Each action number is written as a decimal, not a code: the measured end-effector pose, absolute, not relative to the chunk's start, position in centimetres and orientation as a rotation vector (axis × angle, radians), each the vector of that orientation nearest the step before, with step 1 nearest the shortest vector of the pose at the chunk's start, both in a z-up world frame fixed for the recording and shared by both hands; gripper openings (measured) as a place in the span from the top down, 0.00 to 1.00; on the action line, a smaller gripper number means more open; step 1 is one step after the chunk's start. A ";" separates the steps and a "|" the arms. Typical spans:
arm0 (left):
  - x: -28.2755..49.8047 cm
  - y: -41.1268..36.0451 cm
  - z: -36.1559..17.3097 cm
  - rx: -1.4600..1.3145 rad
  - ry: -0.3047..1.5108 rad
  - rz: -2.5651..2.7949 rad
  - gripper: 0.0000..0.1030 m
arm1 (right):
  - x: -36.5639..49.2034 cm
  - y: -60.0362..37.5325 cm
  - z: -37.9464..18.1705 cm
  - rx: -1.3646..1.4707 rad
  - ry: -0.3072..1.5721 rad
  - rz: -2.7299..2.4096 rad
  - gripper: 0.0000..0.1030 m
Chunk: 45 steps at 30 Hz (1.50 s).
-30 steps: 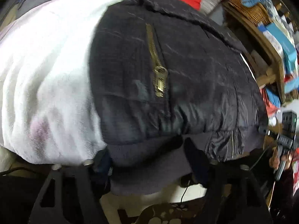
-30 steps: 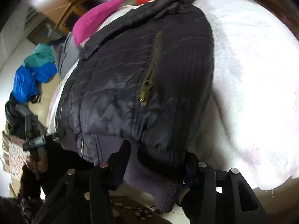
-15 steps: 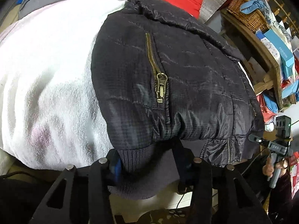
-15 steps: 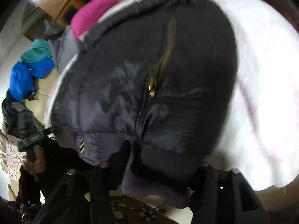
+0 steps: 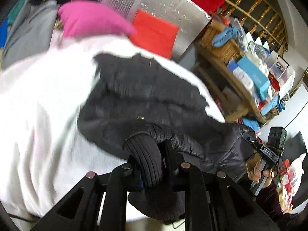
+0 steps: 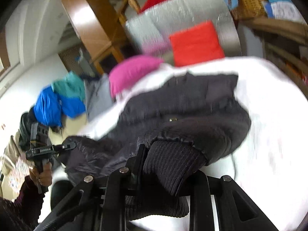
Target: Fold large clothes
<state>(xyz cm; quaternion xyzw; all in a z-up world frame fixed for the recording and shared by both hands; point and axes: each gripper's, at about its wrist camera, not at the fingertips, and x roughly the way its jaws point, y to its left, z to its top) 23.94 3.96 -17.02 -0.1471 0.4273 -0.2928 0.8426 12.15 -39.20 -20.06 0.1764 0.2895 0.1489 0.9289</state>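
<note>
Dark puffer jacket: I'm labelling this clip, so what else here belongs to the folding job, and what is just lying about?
In the job:
dark puffer jacket
left gripper, shut on its ribbed hem
right gripper, likewise
white blanket underneath

Lying about:
pink cushion
red cushion
wicker basket
blue garment

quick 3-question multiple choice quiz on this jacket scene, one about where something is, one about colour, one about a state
1. Where does the black jacket lie?
A. on the white blanket
B. in the wicker basket
C. on the floor

2. What colour is the cushion just beyond the blanket's far edge?
A. yellow
B. pink
C. brown

3. What is the left gripper doing?
A. standing open over bare blanket
B. holding a box
C. clamping the jacket's ribbed hem

Answers: 1 A, white blanket shows on both sides of the jacket. 2 B, it is bright pink beside a red one. 3 C, its jaws have just been closing and the knit hem is pinched between them.
</note>
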 end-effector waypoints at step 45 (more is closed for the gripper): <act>61.7 1.6 -21.1 -0.608 0.877 -0.334 0.19 | 47.9 -57.4 -25.9 1.086 0.435 0.184 0.12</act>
